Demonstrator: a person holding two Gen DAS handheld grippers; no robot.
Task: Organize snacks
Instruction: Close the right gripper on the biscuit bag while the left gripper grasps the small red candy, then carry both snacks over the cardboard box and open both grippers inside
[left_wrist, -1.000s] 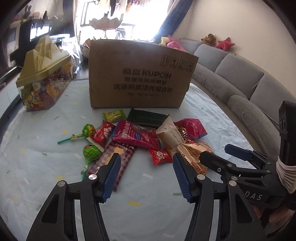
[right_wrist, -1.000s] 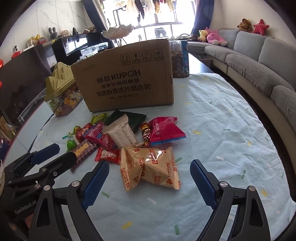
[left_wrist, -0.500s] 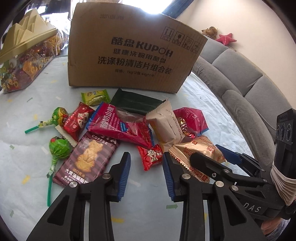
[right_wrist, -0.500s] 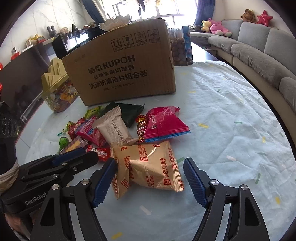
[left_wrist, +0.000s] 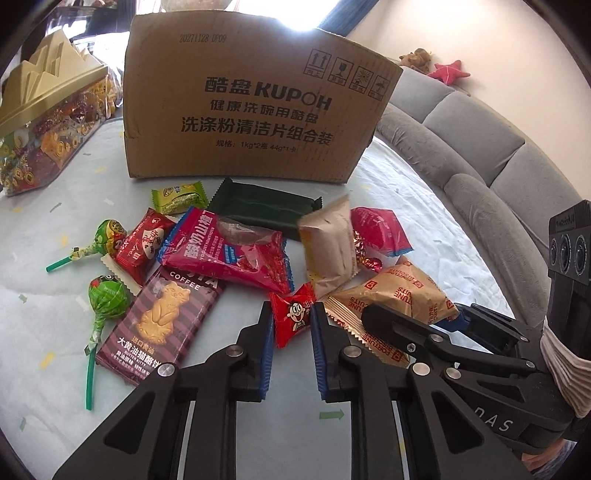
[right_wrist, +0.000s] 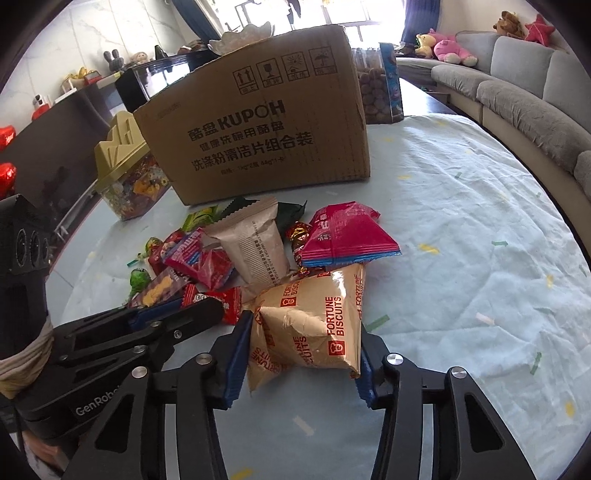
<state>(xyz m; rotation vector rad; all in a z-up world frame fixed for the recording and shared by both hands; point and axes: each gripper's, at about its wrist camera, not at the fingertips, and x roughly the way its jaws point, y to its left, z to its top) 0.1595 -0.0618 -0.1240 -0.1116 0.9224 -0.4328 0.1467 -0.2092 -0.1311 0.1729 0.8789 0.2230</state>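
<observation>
A heap of snacks lies on the pale tablecloth before a cardboard box (left_wrist: 255, 107). My left gripper (left_wrist: 292, 323) has its blue pads on either side of a small red candy packet (left_wrist: 293, 315) and is shut on it. My right gripper (right_wrist: 303, 341) has closed on a tan Fortune Biscuits bag (right_wrist: 314, 325), which is squeezed between the pads. Around them lie a pink wafer pack (left_wrist: 229, 251), a beige pouch (left_wrist: 328, 243), a brown coffee biscuit bar (left_wrist: 162, 317) and two green lollipops (left_wrist: 109, 295).
A gold-lidded clear candy jar (left_wrist: 40, 122) stands left of the box. A grey sofa (left_wrist: 480, 155) curves along the right. The right gripper shows in the left wrist view (left_wrist: 461, 332). A bare stretch of tablecloth (right_wrist: 461, 240) lies to the right.
Both grippers moved forward and down into the snack pile and narrowed. The left closed around the red candy packet; the right closed on the Fortune Biscuits bag.
</observation>
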